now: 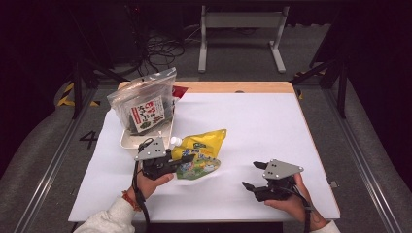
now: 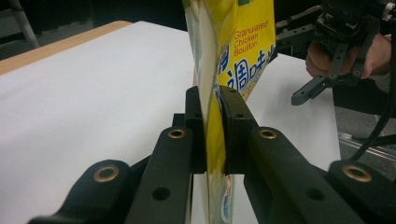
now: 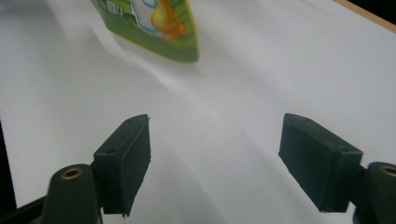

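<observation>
A yellow and green spouted pouch of granulated chicken bouillon lies left of the table's middle, its white cap toward a white tray. My left gripper is shut on the pouch's edge; in the left gripper view the pouch stands pinched between both pads. My right gripper hovers near the front right of the table, open, with nothing between its jaws. The right gripper view shows the pouch's green bottom corner ahead, apart from the pads.
A white tray at the back left holds a clear bag of dark snack packets. The table wears a white cloth, with a wooden edge at the far side. Beyond it stand a metal frame and cables.
</observation>
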